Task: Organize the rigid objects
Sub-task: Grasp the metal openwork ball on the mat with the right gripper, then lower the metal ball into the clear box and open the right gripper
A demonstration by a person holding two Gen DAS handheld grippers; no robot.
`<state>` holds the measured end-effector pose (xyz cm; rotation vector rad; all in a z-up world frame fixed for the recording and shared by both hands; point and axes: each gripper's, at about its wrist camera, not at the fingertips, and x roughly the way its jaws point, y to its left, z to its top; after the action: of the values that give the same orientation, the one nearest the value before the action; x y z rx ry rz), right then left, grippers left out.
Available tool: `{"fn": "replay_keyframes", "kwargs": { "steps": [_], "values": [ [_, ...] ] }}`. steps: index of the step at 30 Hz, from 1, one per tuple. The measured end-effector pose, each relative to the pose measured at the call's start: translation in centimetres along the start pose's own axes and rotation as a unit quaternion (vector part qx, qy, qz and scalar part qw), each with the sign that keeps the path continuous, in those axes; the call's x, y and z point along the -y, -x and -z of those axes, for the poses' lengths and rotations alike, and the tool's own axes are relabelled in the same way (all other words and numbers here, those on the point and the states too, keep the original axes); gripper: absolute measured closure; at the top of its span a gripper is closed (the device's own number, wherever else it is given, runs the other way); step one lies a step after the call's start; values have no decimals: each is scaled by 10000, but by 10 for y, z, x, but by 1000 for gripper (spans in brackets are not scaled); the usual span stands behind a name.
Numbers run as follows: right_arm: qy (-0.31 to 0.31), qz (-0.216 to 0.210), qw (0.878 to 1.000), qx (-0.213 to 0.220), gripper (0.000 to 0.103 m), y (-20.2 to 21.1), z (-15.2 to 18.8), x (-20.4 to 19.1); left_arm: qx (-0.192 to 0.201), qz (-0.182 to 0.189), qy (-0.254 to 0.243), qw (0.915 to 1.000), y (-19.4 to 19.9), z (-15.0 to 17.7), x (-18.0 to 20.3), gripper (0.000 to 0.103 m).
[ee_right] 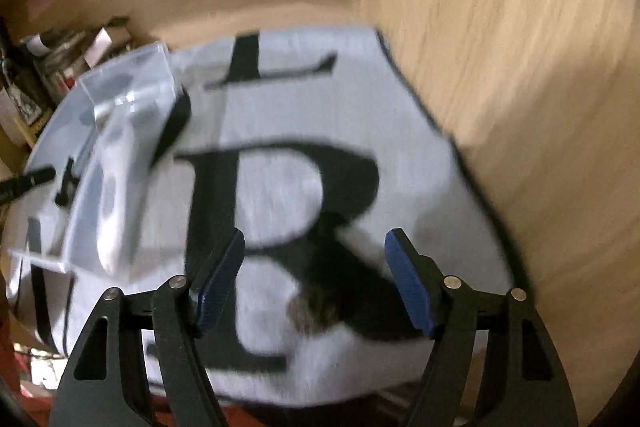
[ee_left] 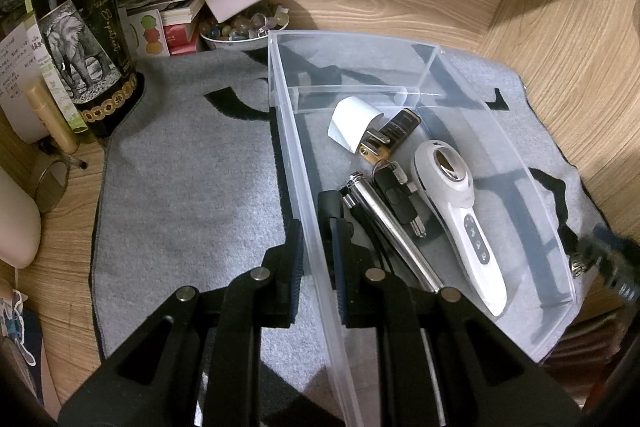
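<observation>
left tongs clamp bin wall | right tongs agape, blurred

Right gripper up front, blue pads standing well apart with nothing between them; beneath the gap lies the grey mat, its big black letter B dead centre; the whole picture is smeared with blur. Off towards the mat's left edge sits the clear plastic bin, tilted in the frame; inside it a long white device runs lengthwise, details too soft to read. A dark gripper tip pokes in at the far left, just beside the bin. Beyond the mat's far-left corner, a jumble of clutter; wooden tabletop runs along the mat's right edge.
</observation>
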<state>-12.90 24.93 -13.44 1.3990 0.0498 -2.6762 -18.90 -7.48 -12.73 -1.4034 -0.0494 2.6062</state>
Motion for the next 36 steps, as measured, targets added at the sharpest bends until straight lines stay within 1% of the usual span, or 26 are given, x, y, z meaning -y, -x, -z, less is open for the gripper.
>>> {"fn": "replay_keyframes", "kwargs": {
  "steps": [1, 3, 4, 5, 6, 11, 15, 19, 29, 32, 36],
  "values": [
    [-41, -79, 9999, -129, 35, -4, 6, 2, -22, 9, 3, 10000, -1, 0, 0, 90],
    [-46, -120, 9995, -272, 52, -7, 16, 3, -47, 11, 16, 10000, -1, 0, 0, 90],
    [-41, -160, 9991, -387, 57, -9, 19, 4, -49, 3, 7, 10000, -2, 0, 0, 90],
    [-54, -204, 9987, -463, 66, -11, 22, 5, -47, -2, -2, 10000, -1, 0, 1, 90],
    [-49, -229, 9985, -502, 73, -12, 24, 5, -43, -4, -1, 10000, -1, 1, 1, 90],
    [-12, -279, 9991, -310, 74, -5, 22, 2, -54, 21, 14, 10000, -2, 1, 2, 90],
    [158, -296, 9994, -20, 74, 5, 8, -7, -51, 9, 16, 10000, -1, 2, 0, 90],
    [306, -450, 9981, 289, 74, 15, -13, -20, -45, 9, 10, 10000, -1, 2, 1, 90],
    [695, -913, 9871, 1120, 74, 34, -77, -62, -49, 36, 41, 10000, -3, 1, 0, 90],
    [774, -1129, 9823, 1278, 74, 39, -93, -74, -52, 41, 48, 10000, -3, 2, 0, 90],
    [923, -1296, 9777, 1373, 74, 40, -107, -92, -49, 44, 50, 10000, -3, 2, -1, 90]
  ]
}}
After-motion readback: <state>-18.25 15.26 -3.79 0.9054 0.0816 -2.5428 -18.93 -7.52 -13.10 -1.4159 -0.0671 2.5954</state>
